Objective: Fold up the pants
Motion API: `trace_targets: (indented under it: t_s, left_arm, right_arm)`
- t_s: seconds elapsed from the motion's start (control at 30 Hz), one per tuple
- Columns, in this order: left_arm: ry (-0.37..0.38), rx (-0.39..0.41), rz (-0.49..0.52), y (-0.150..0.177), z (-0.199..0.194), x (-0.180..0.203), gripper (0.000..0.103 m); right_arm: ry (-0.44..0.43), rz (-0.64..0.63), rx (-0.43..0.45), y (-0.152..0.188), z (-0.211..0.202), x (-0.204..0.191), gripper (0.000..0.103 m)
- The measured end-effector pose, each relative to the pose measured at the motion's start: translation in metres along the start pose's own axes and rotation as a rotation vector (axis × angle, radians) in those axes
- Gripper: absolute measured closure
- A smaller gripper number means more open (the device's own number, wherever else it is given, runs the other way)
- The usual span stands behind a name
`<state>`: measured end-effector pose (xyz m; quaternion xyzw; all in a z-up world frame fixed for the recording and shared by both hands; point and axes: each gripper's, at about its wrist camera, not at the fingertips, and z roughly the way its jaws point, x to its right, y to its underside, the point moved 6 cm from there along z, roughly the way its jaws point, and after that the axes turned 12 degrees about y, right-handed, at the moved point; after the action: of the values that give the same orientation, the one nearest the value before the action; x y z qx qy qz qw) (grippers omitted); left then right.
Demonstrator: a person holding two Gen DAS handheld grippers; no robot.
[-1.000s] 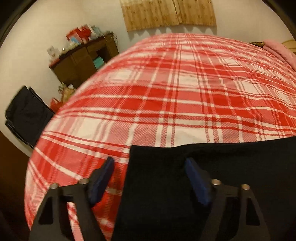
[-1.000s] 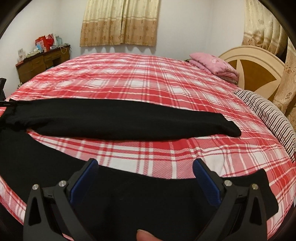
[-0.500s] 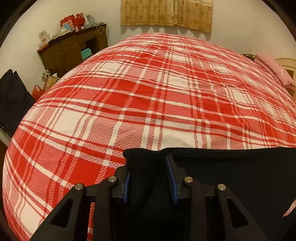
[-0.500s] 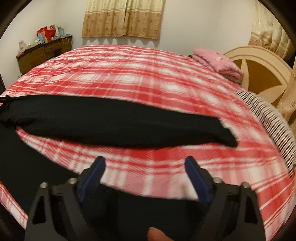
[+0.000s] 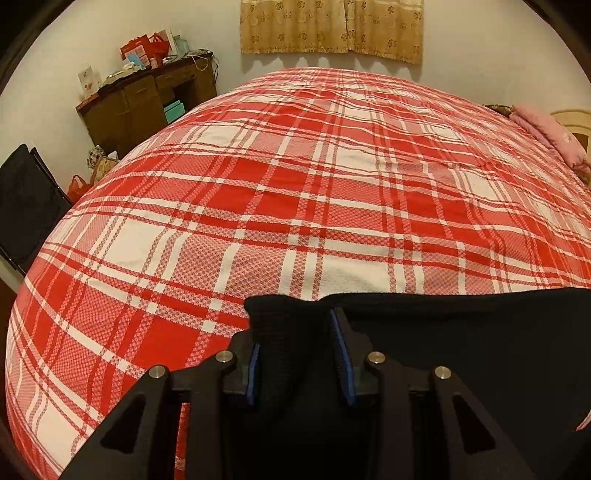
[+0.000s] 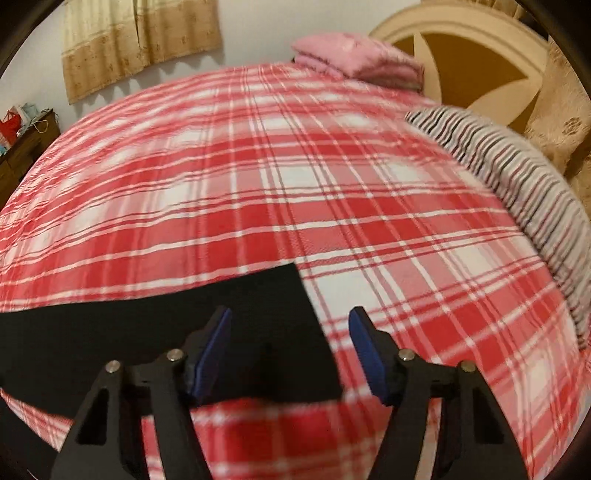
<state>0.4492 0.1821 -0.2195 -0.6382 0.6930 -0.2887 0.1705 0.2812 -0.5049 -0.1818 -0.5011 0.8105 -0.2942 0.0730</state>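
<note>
The left tool point(image 5: 295, 350) is squeezed tight on a corner of the black pants point(image 5: 461, 350), with the cloth bunched up between its blue pads point(image 5: 341, 363). The right tool point(image 6: 290, 347) is wide apart and holds nothing; the end of a pants leg point(image 6: 273, 332) lies flat under it, with its edge between the two fingers. The pants rest on the near side of a big bed point(image 5: 332, 184) with a red and white checked cover. A folded pink blanket point(image 6: 354, 57) sits at the far end of the bed, by the round cream and brown headboard point(image 6: 476, 59). A striped pillow point(image 6: 517, 184) lies along the right side. Yellow curtains point(image 5: 332, 26) hang on the white wall. A dark wooden desk point(image 5: 147, 99) stands in the left corner with red bags point(image 5: 147, 46) and boxes on top. The right view is a bit blurry.
</note>
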Motion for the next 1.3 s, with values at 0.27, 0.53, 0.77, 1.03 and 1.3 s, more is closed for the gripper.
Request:
trace_targets:
  t_s: [0.27, 0.53, 0.77, 1.03, 1.3]
  left_arm:
    - [0.012, -0.010, -0.007, -0.002, 0.003, -0.002, 0.068]
    - [0.095, 0.004, -0.043, -0.007, -0.004, -0.009, 0.073]
    - [0.076, 0.007, 0.005, -0.008, -0.009, 0.001, 0.085]
    - [-0.007, -0.010, 0.019, -0.017, 0.000, -0.004, 0.046]
    - [0.051, -0.025, 0.054, -0.017, 0.002, 0.003, 0.092]
  right_arm:
    - [-0.007, -0.049, -0.073, -0.011, 0.056, -0.008, 0.036]
    - [-0.091, -0.079, -0.033, -0.015, 0.056, -0.018, 0.071]
    - [-0.056, -0.146, 0.056, -0.019, 0.033, -0.033, 0.088]
    - [-0.013, -0.166, 0.060, -0.018, 0.028, -0.031, 0.088]
    - [0.008, -0.181, 0.035, -0.013, 0.041, -0.034, 0.089]
